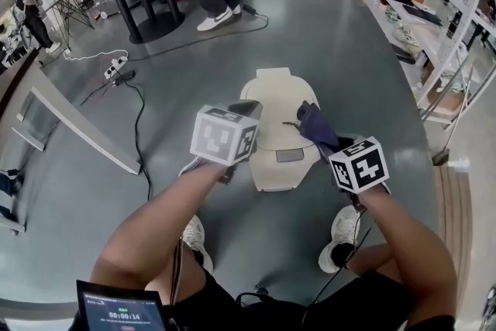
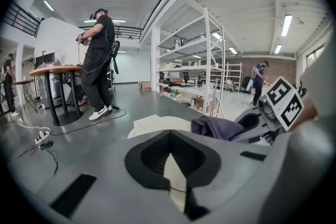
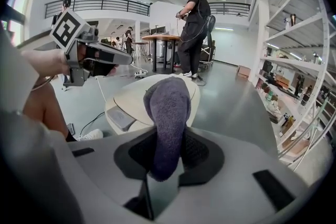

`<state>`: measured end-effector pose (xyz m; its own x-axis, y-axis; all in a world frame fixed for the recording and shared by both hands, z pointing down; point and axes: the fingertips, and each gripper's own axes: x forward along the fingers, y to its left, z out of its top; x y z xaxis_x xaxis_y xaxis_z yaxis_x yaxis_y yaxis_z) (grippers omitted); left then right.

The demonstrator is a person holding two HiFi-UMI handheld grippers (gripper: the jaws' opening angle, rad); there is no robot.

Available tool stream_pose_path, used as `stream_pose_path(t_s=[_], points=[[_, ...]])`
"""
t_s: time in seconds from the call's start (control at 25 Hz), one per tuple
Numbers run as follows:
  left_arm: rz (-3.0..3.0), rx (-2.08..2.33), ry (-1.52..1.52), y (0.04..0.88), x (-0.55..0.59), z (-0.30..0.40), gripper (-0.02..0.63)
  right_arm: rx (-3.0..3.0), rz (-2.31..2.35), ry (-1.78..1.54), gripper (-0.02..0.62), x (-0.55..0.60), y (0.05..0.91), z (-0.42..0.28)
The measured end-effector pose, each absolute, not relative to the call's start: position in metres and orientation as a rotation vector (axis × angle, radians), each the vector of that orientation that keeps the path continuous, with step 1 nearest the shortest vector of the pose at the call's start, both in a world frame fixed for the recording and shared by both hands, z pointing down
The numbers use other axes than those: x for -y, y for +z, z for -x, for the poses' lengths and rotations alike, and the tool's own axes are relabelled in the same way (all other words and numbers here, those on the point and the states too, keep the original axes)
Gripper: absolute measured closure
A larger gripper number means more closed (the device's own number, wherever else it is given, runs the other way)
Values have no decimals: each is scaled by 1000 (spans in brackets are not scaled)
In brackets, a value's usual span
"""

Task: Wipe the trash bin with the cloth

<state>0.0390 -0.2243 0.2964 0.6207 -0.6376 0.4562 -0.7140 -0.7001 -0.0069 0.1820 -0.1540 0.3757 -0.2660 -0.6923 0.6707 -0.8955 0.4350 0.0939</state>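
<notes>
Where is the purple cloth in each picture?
Head view: the cloth is right of centre, over the right edge of the trash bin.
Left gripper view: the cloth is right of centre, just past the trash bin.
Right gripper view: the cloth is dead centre, pinched between the jaws, with the trash bin behind it.
Shared landmark: the cream trash bin.

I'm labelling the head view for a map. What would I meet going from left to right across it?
First the power strip on the floor → left gripper → trash bin → cloth → shelving rack.
</notes>
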Motion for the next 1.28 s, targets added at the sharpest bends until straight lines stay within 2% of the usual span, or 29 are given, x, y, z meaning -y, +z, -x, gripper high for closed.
stream_pose_path(t_s=[0.44, 0.76, 1.04, 1.28], points=[[-2663, 1139, 664, 288, 217, -33, 609, 2093, -1331, 392, 504, 154, 365, -177], [-2649, 1220, 670, 285, 204, 9, 609, 2300, -1148, 301, 505, 128, 335, -82], [-2550, 1307, 782, 329, 185, 75, 609, 2318, -1037, 367, 503, 82, 387, -12], [-2236, 1354, 521, 370, 163, 118, 609, 2216, -1004, 393, 503, 62, 452, 1]])
